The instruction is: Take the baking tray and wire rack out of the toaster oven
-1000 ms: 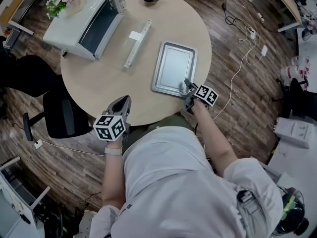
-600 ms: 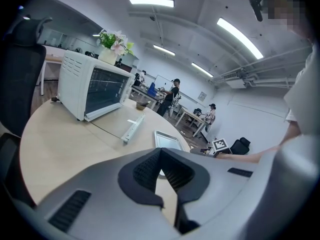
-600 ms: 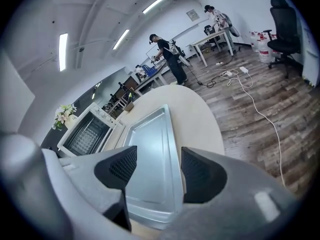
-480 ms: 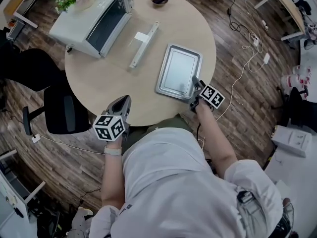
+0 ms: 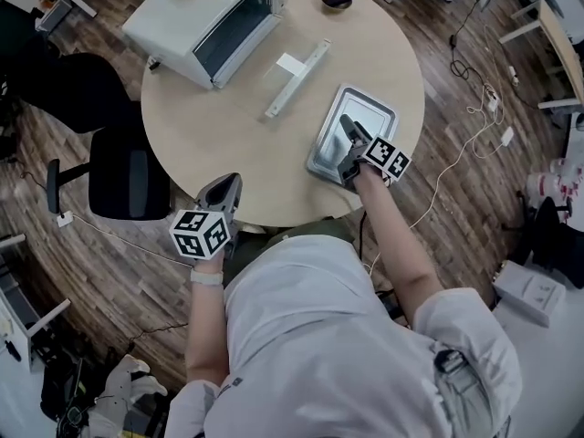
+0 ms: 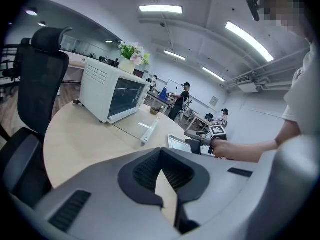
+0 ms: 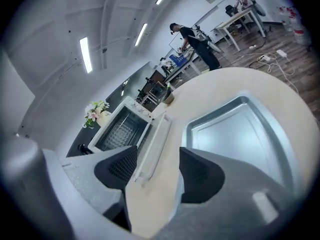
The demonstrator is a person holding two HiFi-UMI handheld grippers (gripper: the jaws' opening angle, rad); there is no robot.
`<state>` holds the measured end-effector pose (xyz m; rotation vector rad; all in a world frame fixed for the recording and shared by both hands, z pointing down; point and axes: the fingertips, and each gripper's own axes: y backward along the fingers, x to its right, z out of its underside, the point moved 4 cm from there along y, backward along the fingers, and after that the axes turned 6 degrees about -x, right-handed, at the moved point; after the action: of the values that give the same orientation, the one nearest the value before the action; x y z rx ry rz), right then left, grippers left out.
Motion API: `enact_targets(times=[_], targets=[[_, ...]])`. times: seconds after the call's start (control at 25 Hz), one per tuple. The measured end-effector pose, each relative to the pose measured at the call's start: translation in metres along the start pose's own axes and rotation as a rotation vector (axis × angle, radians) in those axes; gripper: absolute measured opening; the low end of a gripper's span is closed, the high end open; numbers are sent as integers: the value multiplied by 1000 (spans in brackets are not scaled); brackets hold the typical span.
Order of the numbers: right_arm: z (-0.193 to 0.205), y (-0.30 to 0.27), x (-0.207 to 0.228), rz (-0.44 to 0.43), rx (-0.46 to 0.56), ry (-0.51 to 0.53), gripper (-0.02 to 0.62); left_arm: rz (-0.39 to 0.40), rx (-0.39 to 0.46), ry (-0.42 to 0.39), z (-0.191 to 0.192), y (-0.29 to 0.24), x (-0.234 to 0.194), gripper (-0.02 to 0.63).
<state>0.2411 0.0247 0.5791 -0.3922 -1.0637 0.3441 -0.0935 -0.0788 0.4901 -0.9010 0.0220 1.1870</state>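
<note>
With the baking tray (image 5: 379, 119) lying on the counter (image 5: 228, 144) under the wide-open, empty right tongs (image 7: 157, 169) and the left tongs (image 6: 167, 184) idling closed and empty, the wire rack (image 7: 120, 134) inside the far oven (image 5: 196, 16) is probably awaiting a reach.

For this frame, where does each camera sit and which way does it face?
Head view: on the person's head, looking steeply down at the table; torso, arms, left gripper and right gripper show.
Left gripper view: at the table's near edge, facing across it toward the toaster oven; its own shut jaws show.
Right gripper view: over the baking tray, facing the open toaster oven; its parted jaws show.
Shared: all three see the toaster oven and baking tray.
</note>
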Motion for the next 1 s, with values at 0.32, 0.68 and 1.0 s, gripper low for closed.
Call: enact_targets(times=[0.32,0.68,1.0], targets=[[2,-77,-67,-192,-104,18,259,-82,35,42,-1,26,-9,-2],[-14,-159,-132,-378,-164,48,258,-151,69,91,-2,27,-6,-2],[-33,-222,-171,-505,-205,93,236,-226,98,170,3,21,-1,0]])
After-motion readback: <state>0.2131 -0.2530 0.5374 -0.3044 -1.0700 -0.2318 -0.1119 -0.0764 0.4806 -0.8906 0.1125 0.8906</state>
